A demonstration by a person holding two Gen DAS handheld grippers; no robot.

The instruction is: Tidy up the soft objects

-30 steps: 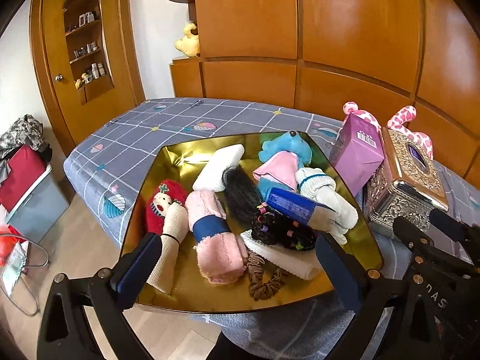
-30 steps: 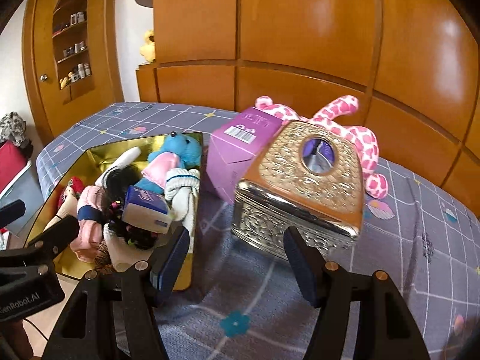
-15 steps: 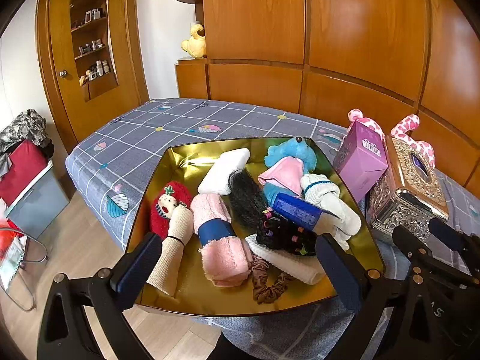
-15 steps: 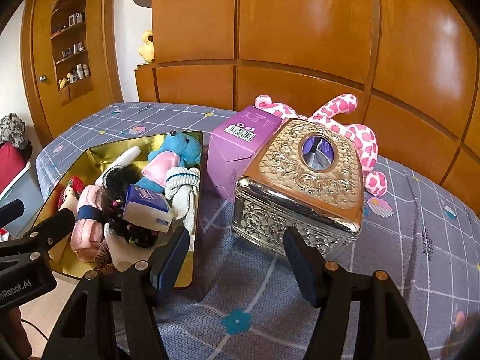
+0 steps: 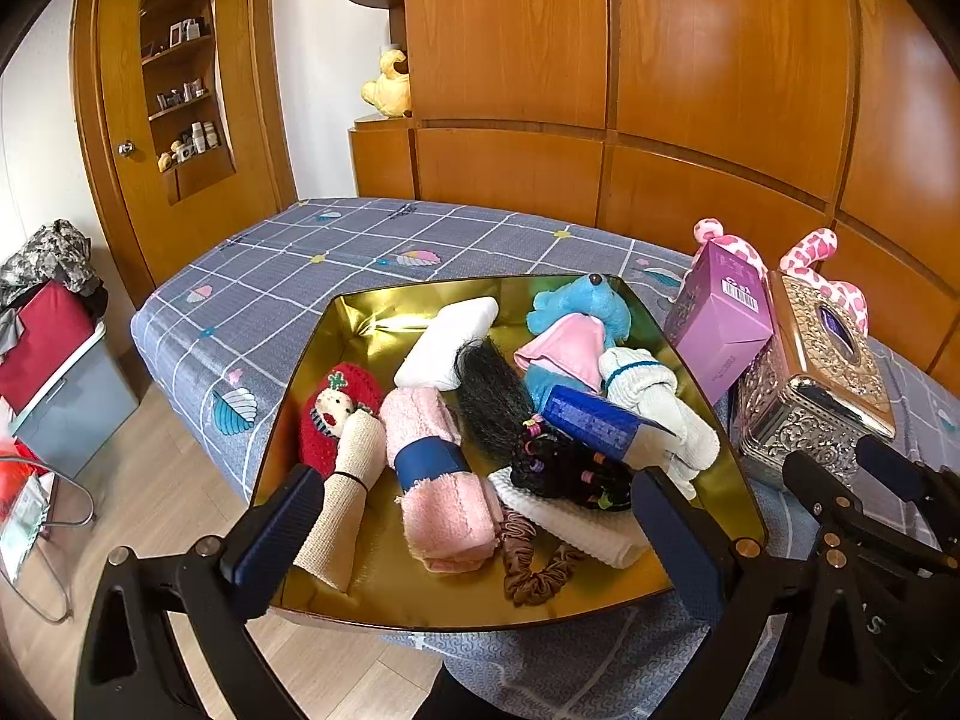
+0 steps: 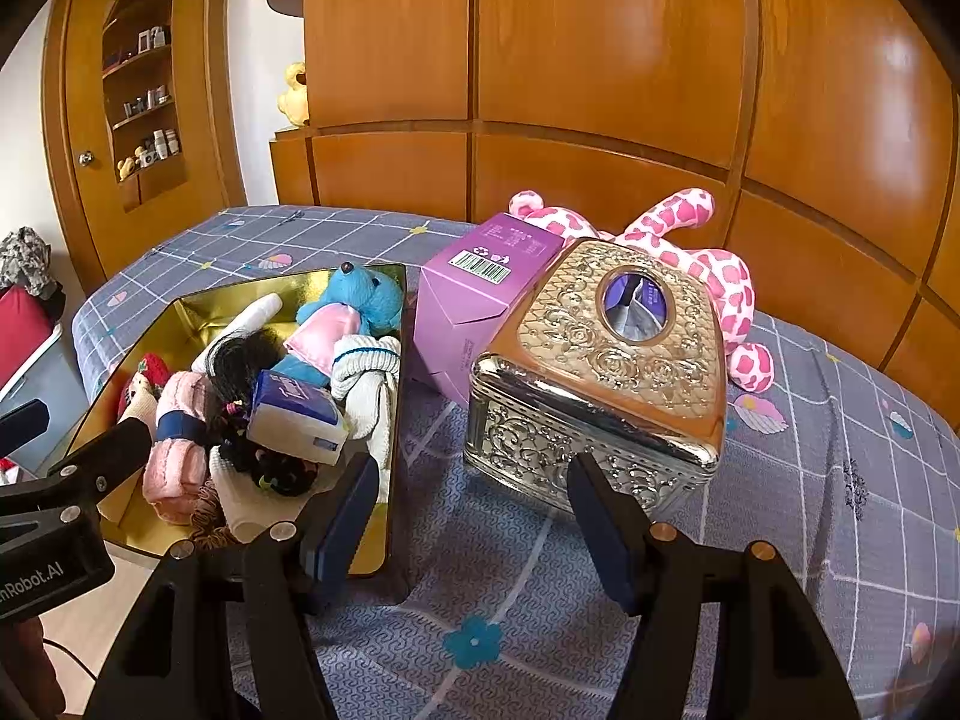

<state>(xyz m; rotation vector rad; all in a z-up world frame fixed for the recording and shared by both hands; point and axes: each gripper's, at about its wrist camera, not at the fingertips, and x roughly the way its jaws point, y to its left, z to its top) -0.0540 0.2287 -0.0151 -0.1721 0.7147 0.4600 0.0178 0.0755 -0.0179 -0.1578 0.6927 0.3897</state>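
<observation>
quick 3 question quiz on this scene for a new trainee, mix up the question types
1. True or false: the left tongs are shut on the pink towel roll.
2. What lies behind the purple carton? A) pink spotted plush B) blue teddy C) brown scrunchie
3. Fill in: the soft items sit in a ____ tray.

Key: 1 false, both tongs are open; 2 A; 3 gold.
</observation>
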